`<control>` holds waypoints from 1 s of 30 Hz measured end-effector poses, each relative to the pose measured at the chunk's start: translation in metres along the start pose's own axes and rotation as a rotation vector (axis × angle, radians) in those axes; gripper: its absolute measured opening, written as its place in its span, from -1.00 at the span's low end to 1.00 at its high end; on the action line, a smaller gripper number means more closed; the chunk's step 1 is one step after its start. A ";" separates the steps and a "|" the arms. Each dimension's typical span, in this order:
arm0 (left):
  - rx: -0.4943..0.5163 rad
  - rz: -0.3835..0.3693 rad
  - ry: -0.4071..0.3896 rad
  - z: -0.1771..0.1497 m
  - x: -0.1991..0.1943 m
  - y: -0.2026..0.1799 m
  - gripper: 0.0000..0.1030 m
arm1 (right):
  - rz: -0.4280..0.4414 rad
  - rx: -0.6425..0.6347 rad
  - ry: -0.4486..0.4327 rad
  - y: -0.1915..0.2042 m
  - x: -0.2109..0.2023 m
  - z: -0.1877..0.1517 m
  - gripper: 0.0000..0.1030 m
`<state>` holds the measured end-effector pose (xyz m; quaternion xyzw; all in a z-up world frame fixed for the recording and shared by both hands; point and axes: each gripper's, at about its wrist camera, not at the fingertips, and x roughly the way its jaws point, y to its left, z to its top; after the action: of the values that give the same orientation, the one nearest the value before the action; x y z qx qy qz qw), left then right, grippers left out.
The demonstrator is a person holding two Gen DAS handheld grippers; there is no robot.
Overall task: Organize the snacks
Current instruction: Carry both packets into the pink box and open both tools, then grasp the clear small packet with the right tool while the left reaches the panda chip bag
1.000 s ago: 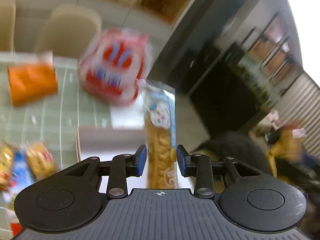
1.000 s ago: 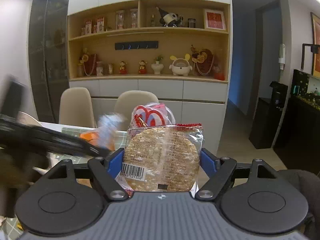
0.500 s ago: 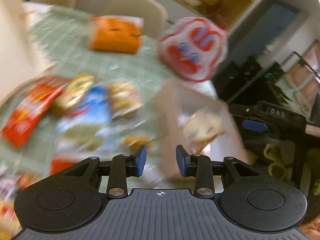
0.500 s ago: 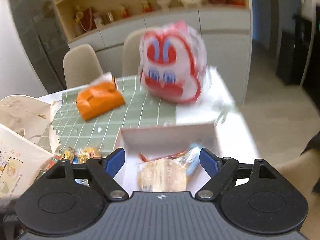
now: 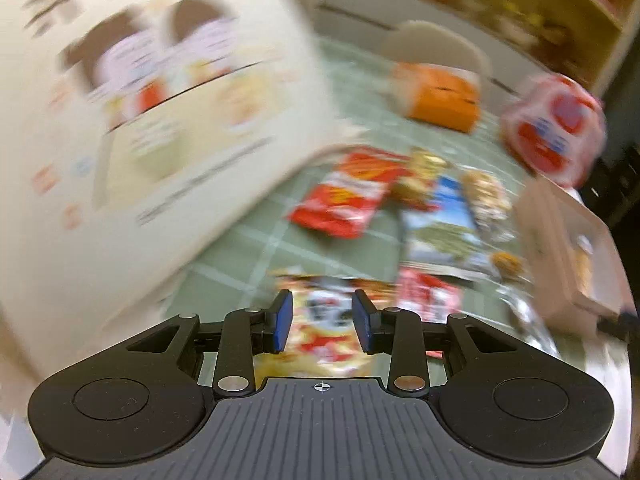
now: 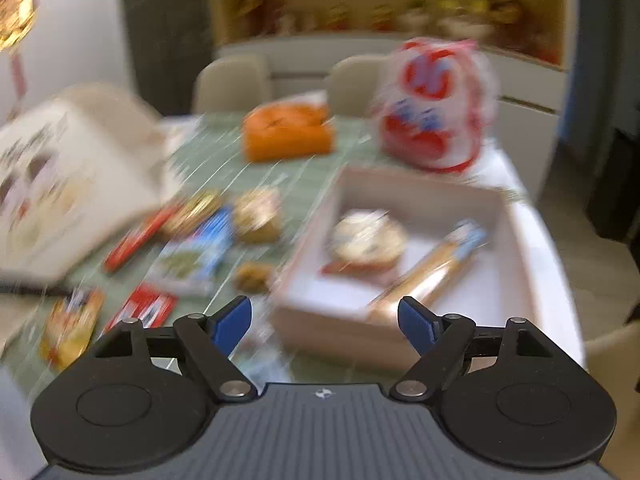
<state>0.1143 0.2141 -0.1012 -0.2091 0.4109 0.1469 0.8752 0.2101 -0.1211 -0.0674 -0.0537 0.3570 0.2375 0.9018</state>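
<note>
Right wrist view: box (image 6: pixel 420 196) on counter (image 6: pixel 280 168), right of centre, holding round cracker pack (image 6: pixel 366 240) and long biscuit pack (image 6: pixel 432 272). Loose snack packets (image 6: pixel 192 256) left of box. Right gripper (image 6: pixel 324 320) near, jaws released, empty. Left gripper (image 5: pixel 322 326) jaws part-spread, empty, above yellow packet (image 5: pixel 320 336).

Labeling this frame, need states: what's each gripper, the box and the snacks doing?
left gripper: open, empty, above a yellow snack packet
right gripper: open wide, empty
box: open-topped, two snacks inside
round cracker pack: lying in the box
long biscuit pack: lying slantwise in the box
loose snacks: flat on the table, outside the box
red-and-white bag: upright behind the box
</note>
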 end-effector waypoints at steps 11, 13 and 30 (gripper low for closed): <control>-0.008 -0.002 0.021 -0.005 0.010 0.021 -0.27 | 0.059 0.075 0.171 0.041 0.082 -0.011 0.30; -0.006 -0.027 0.022 -0.005 0.012 0.021 -0.27 | 0.044 0.053 0.186 0.047 0.084 -0.011 -0.09; 0.224 -0.242 0.103 -0.021 0.031 -0.031 -0.01 | -0.017 0.048 0.254 0.010 0.013 -0.046 -0.20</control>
<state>0.1329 0.1790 -0.1299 -0.1655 0.4409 -0.0173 0.8820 0.1853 -0.1197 -0.1095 -0.0651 0.4735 0.2124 0.8523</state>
